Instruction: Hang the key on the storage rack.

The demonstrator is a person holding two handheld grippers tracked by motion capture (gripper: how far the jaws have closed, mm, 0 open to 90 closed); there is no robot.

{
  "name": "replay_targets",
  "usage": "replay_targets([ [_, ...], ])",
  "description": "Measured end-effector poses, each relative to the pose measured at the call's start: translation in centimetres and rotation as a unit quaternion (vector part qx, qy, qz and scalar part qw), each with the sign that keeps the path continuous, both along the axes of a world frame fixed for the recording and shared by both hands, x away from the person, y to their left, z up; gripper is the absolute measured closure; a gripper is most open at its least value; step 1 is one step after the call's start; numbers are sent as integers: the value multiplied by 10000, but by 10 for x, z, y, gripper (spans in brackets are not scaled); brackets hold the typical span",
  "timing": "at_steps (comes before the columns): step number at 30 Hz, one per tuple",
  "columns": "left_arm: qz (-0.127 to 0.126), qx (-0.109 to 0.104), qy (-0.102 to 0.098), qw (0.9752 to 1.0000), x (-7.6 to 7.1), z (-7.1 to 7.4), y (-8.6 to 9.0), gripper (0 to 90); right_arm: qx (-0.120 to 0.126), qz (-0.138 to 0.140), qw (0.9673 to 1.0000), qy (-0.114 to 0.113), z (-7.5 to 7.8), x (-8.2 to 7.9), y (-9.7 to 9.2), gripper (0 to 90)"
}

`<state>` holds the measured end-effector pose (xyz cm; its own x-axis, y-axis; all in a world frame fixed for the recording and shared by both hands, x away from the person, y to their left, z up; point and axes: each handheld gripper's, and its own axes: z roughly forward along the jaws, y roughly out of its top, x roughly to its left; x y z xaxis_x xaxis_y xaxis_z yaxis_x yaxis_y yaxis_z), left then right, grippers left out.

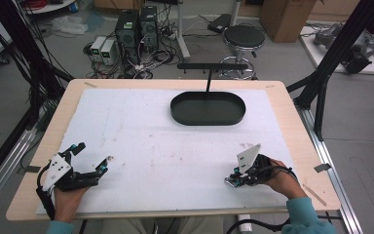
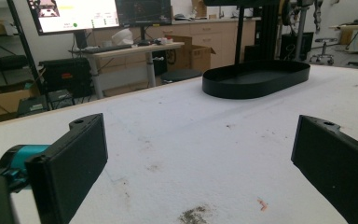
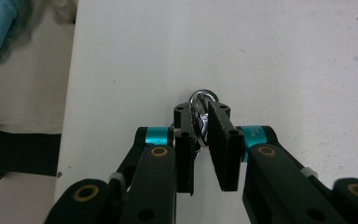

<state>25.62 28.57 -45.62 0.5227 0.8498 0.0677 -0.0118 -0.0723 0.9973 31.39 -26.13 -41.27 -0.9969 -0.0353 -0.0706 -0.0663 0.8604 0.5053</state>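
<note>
1. White sheeting (image 1: 175,146), matte and faintly stained with brown specks, is laid over nearly the whole of one pale wooden tabletop (image 1: 292,126), whose bare wood is left showing as a border along all four edges.
2. One black oval tray (image 1: 208,108), thin-walled and apparently metal, is set toward the far edge, slightly right of centre; one slim black post rises from it and carries a flat crossbar (image 1: 213,66).
3. Two handheld grippers are counted, each black with teal collars near the jaws.
4. The left gripper (image 1: 93,158) is held near the front-left corner by a hand (image 1: 68,197); its jaws are spread wide with nothing between them, and in the left gripper view bare sheet is seen between the two flat rectangular pads (image 2: 72,165).
5. The right gripper (image 1: 230,181) is held near the front-right corner by the other hand (image 1: 285,183), a teal sleeve (image 1: 304,214) being seen at the wrist.
6. In the right gripper view, its jaws are clamped on one small shiny metal ring (image 3: 200,105), rounded and chrome-like, which is pinched at the tips just above the sheet, close to the front edge.
7. One grey three-cornered plate (image 1: 248,158) is carried on top of the right gripper, and a white one (image 1: 57,168) on the left.
</note>
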Motion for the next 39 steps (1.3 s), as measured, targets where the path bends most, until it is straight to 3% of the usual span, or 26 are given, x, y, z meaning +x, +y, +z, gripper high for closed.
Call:
replay_targets([
  [14,-9,3,0,10000,0,0,0,40,49,-151,9999,18,2,2,-3,853],
  [25,-9,1,0,10000,0,0,0,40,114,-477,9985,234,2,6,-3,884],
  [32,-5,-4,-1,10000,0,0,0,40,345,-923,9942,420,7,9,-6,885],
  [39,-8,-18,6,10000,0,0,0,40,866,-1279,9867,498,21,15,-8,886],
])
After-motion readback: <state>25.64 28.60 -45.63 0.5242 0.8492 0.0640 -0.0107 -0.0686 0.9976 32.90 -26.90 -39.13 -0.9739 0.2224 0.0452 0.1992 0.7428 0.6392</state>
